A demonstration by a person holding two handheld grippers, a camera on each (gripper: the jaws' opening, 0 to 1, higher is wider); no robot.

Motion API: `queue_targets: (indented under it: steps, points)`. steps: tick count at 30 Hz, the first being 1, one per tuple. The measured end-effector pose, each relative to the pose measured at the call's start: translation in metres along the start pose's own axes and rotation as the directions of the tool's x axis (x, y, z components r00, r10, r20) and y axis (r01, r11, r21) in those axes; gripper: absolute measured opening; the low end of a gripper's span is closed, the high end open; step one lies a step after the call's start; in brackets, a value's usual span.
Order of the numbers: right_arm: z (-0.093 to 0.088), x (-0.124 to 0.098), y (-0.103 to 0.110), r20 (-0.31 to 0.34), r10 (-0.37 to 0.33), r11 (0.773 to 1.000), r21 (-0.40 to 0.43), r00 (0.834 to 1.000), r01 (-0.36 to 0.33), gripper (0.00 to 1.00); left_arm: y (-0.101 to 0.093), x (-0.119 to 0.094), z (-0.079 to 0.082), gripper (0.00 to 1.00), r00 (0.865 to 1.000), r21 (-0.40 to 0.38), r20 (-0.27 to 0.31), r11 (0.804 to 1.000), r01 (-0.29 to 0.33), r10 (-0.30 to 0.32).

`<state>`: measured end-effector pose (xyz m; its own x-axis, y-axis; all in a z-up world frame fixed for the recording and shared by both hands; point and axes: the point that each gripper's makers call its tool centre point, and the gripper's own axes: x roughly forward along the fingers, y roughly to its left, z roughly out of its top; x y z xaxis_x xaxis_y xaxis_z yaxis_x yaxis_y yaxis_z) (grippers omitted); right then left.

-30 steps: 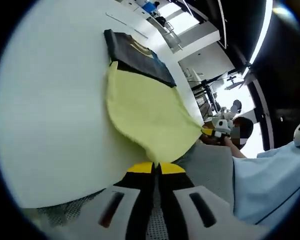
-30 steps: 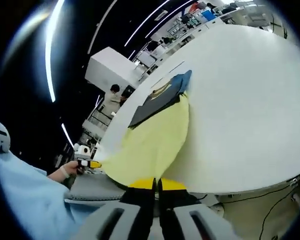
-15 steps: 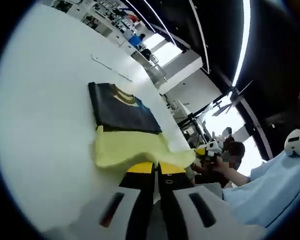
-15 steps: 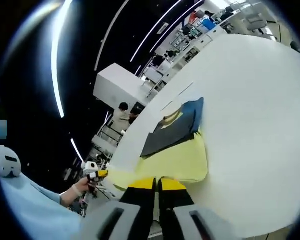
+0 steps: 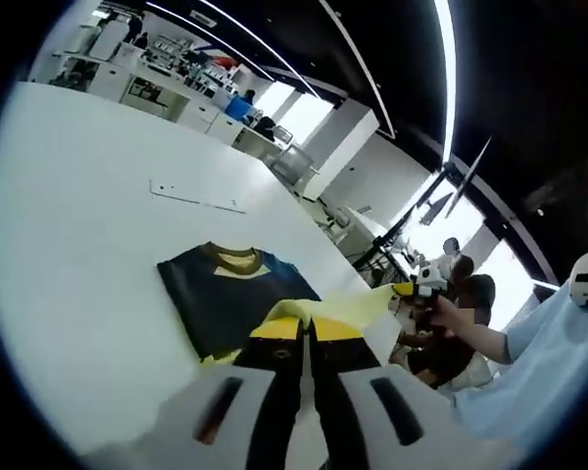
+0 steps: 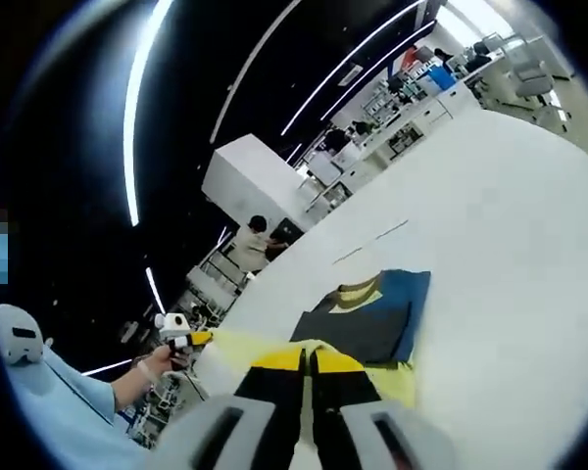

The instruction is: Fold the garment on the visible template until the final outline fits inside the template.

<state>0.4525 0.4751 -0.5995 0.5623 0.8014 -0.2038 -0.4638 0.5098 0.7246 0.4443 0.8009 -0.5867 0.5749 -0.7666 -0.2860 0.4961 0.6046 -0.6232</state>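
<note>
A garment lies on the white table, its dark navy part with a blue and yellow collar facing up. Its yellow lower part is lifted and stretched between both grippers. My left gripper is shut on one yellow corner. My right gripper is shut on the other corner, just in front of the navy part. The yellow edge runs from it to the left gripper, held in a hand. In the left gripper view the right gripper shows at the right.
A thin pale strip lies on the table beyond the collar, also seen as a line in the right gripper view. A person's light blue sleeve is at the right. Desks, shelves and a person stand far behind.
Both grippers have risen and carried the yellow part toward the collar, over the navy part. Much less yellow cloth lies flat on the table than before.
</note>
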Motion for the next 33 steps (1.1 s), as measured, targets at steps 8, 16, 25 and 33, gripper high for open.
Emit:
queue_targets:
  steps: [8, 16, 25, 33]
  points:
    - [0.028, 0.034, -0.018, -0.017, -0.039, 0.998, -0.051, 0.999, 0.038, 0.0, 0.033, 0.018, 0.015, 0.0, 0.998, -0.007, 0.015, 0.998, -0.064, 0.064]
    - [0.047, 0.06, -0.035, -0.012, -0.082, 0.993, -0.088, 0.997, 0.081, 0.0, 0.057, 0.032, 0.029, 0.0, 0.993, -0.018, 0.048, 0.994, -0.11, 0.111]
    - [0.077, 0.099, -0.079, -0.012, -0.151, 0.984, -0.101, 0.988, 0.149, 0.0, 0.097, 0.059, 0.047, 0.0, 0.982, -0.09, 0.101, 0.984, -0.153, 0.162]
    - [0.074, 0.118, -0.097, -0.044, -0.19, 0.979, -0.09, 0.981, 0.185, 0.0, 0.135, 0.084, 0.043, 0.0, 0.965, -0.157, 0.092, 0.961, -0.229, 0.245]
